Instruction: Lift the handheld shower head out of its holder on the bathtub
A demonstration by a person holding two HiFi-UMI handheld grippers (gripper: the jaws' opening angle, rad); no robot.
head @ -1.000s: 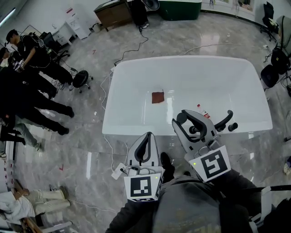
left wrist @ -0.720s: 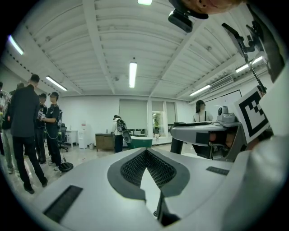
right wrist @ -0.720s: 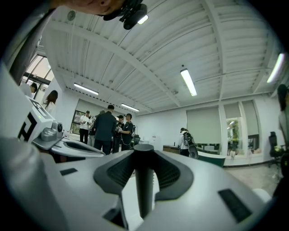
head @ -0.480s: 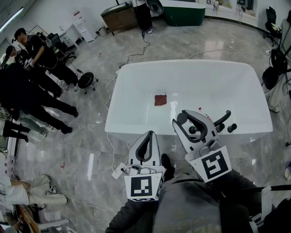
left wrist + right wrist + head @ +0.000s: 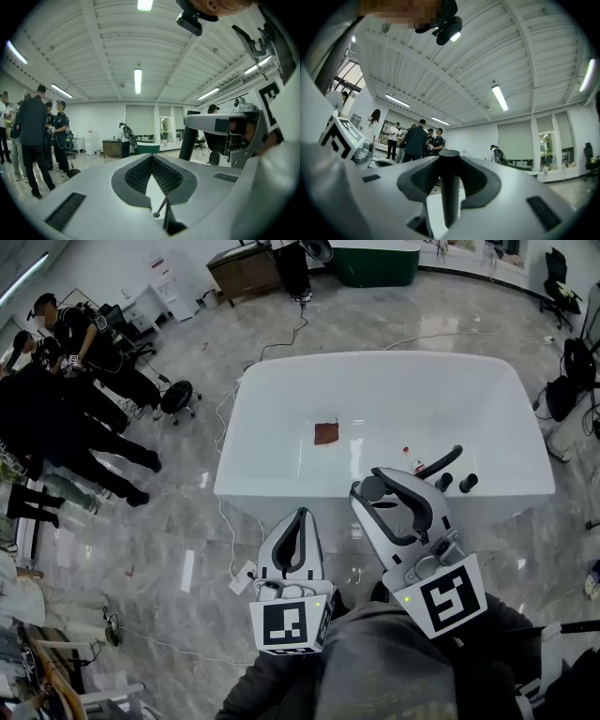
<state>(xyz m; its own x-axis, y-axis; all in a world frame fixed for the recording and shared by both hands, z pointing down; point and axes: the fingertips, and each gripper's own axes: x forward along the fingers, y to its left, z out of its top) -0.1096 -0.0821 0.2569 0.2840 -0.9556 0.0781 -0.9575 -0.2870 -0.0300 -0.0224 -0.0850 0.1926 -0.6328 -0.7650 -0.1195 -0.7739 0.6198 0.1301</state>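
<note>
Your room: marble floor [image 5: 178, 531] under your left gripper [image 5: 300, 517]; ahead of it, wooden desk [image 5: 111, 147], strip light [image 5: 138, 80], windows [image 5: 164, 130].

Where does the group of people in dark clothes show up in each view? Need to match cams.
Head view: group of people at the left edge, on the floor.
Left gripper view: group at far left, standing.
Right gripper view: group left of centre, in the distance.
Shared landmark: lone person at the far wall, in all three.
</note>
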